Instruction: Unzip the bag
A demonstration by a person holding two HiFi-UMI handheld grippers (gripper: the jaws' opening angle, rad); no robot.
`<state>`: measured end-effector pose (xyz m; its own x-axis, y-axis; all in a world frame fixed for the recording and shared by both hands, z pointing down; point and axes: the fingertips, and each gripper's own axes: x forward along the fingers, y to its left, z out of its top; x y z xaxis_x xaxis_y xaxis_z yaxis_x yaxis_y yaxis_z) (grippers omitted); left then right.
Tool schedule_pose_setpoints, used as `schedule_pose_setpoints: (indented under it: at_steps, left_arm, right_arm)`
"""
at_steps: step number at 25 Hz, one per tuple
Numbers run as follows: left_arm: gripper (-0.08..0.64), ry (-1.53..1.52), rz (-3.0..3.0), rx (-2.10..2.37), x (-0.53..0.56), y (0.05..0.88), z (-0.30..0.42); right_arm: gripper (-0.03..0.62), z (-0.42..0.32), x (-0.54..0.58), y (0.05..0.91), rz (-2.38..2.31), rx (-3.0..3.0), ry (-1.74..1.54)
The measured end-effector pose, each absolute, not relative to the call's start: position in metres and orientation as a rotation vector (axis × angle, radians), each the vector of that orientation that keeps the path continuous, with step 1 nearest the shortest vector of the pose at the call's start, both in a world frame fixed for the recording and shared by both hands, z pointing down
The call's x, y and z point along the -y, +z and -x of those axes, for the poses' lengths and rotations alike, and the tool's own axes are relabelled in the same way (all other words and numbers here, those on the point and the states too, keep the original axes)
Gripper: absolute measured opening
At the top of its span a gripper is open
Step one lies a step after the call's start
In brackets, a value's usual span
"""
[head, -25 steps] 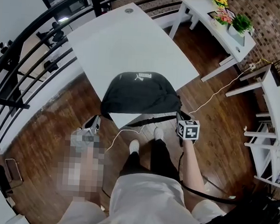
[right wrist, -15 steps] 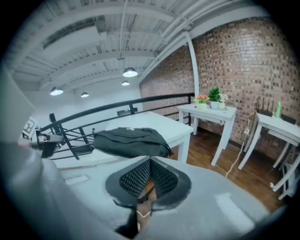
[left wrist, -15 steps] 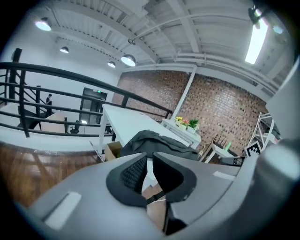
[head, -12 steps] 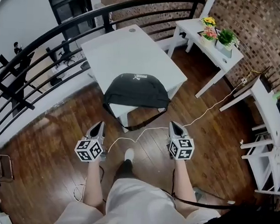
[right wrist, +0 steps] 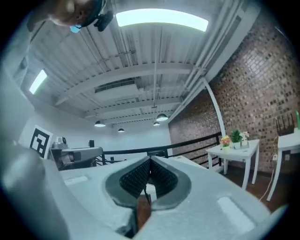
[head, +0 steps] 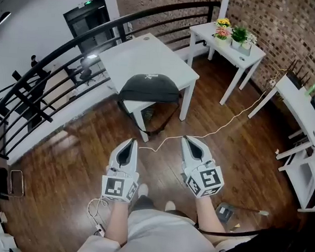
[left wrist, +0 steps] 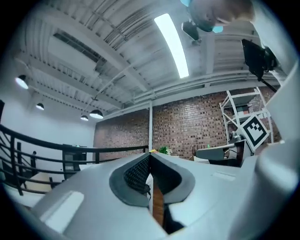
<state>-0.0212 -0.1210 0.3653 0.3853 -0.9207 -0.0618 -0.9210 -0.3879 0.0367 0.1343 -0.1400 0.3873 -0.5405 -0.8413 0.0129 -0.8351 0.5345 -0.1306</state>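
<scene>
The bag (head: 149,88), black and rounded, lies on the near edge of the white table (head: 151,53), with its strap (head: 159,122) drooping off the edge toward the floor. It is small in the head view, and its zip cannot be made out, so I cannot tell whether it is open or closed. Nothing touches the bag.

Both grippers are well apart from it, held up in front of the person's body over the wooden floor (head: 241,154). The left gripper (head: 129,142) has its jaws pressed together with nothing between them; its own view shows only the brick wall and railing past the tips. The right gripper (head: 188,139) is likewise closed and empty, pointing level across the room. A white cable (head: 210,132) runs across the floor between the person and the table. A side table (head: 229,44) with potted plants stands further right, and a black railing (head: 49,68) curves round behind.

Judging by this, no unzipping is under way. If the zip is shut, the whole task remains: walk up, steady the bag with one gripper, find the pull with the other, and draw it along.
</scene>
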Motion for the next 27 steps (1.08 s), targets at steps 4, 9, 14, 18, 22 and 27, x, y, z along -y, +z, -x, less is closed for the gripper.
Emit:
schedule_pose_setpoints:
  at_steps: [4,9,14,18,22,27]
  left_arm:
    - [0.017,0.175,2.550,-1.750,0.096,0.331,0.022]
    - [0.017,0.202,2.542,-1.760,0.082,0.325,0.034]
    - [0.017,0.199,2.538,-1.731,0.069,0.315,0.056]
    - [0.017,0.218,2.530,-1.742,0.066,0.315,0.078]
    - [0.017,0.239,2.543,-1.727,0.069,0.319,0.090]
    - [0.017,0.254,2.551,-1.723,0.067,0.321,0.109]
  right_arm:
    - [-0.009,-0.125,0.113,0.359,1.467,-2.697,-0.112]
    - [-0.009,-0.109,0.104,0.353,1.446,-2.683,-0.135]
    - [-0.009,-0.078,0.095,0.352,1.447,-2.698,-0.112]
    - [-0.009,-0.057,0.091,0.347,1.449,-2.723,-0.059]
    - [-0.009,-0.051,0.092,0.350,1.491,-2.716,-0.062]
    - [-0.008,-0.033,0.088,0.352,1.509,-2.723,-0.053]
